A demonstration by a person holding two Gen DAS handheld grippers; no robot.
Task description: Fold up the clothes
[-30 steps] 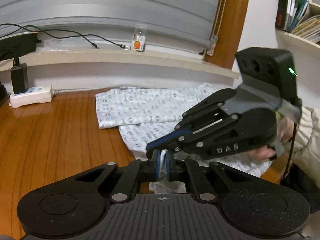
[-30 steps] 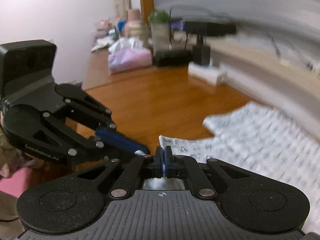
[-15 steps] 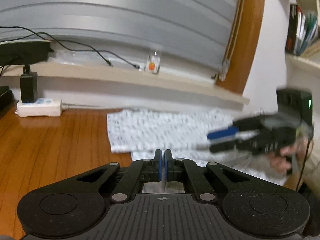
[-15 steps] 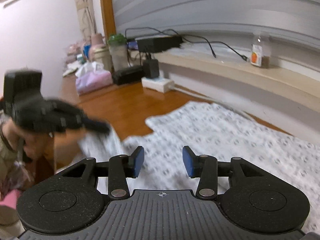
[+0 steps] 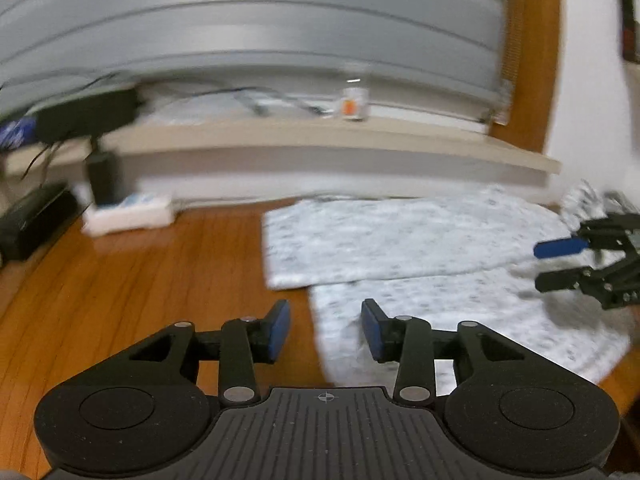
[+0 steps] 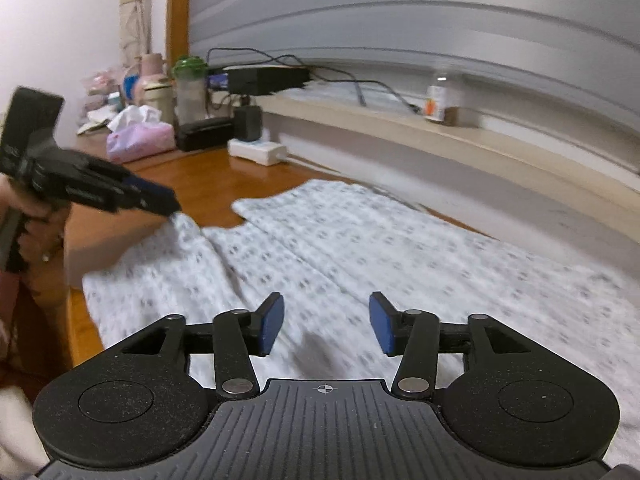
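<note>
Right wrist alone shows tissue pack (image 6: 140,141) beyond spread garment (image 6: 360,256).

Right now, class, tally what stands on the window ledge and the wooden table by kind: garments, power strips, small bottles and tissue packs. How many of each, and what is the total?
Garments: 1
Power strips: 1
Small bottles: 1
Tissue packs: 1
Total: 4

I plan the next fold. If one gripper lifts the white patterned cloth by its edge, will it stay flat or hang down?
Probably it hangs down: the white patterned cloth lies limp on the wooden table, with soft creases. It looks thin, so likely light. Both the left gripper and the right gripper are open, holding nothing.
</note>
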